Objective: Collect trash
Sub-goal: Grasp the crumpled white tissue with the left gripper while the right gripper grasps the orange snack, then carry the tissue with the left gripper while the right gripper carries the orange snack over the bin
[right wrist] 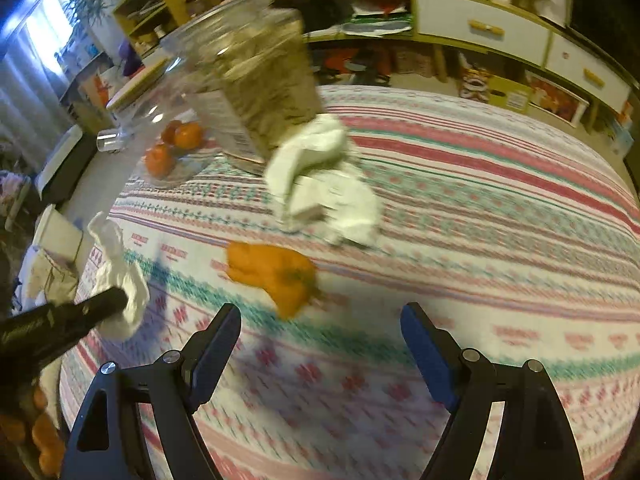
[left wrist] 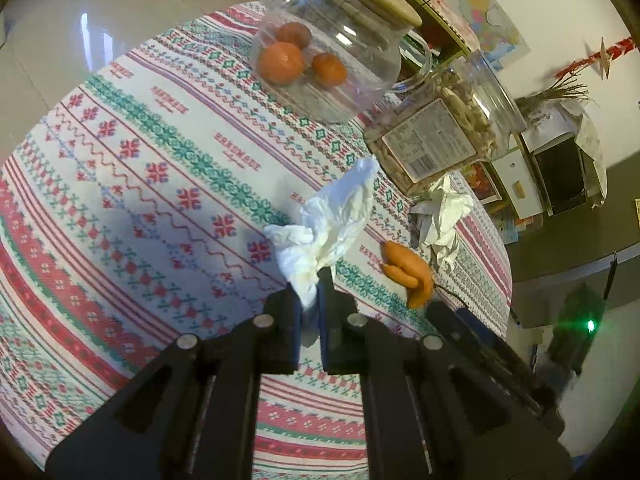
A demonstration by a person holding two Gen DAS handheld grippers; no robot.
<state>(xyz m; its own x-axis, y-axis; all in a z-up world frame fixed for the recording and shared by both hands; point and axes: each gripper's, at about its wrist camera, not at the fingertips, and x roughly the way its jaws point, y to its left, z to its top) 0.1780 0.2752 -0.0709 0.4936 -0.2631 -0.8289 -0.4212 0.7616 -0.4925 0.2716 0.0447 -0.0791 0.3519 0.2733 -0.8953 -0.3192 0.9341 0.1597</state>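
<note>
My left gripper point(left wrist: 309, 285) is shut on a crumpled white tissue point(left wrist: 328, 228) and holds it above the patterned tablecloth point(left wrist: 140, 184). The same tissue point(right wrist: 116, 276) and left gripper point(right wrist: 120, 300) show at the left of the right wrist view. A second crumpled tissue point(left wrist: 440, 216) lies beside the snack jar, also seen in the right wrist view point(right wrist: 320, 184). An orange peel point(left wrist: 412, 272) lies near it on the cloth, and shows in the right wrist view point(right wrist: 276, 272). My right gripper point(right wrist: 320, 316) is open and empty, just short of the peel.
A glass teapot point(left wrist: 340, 48) with a wooden lid stands at the back, with three oranges point(left wrist: 280, 62) seen through it. A clear snack jar point(left wrist: 444, 128) stands beside it, also in the right wrist view point(right wrist: 256, 92). Shelves and drawers point(right wrist: 480, 32) stand beyond the table.
</note>
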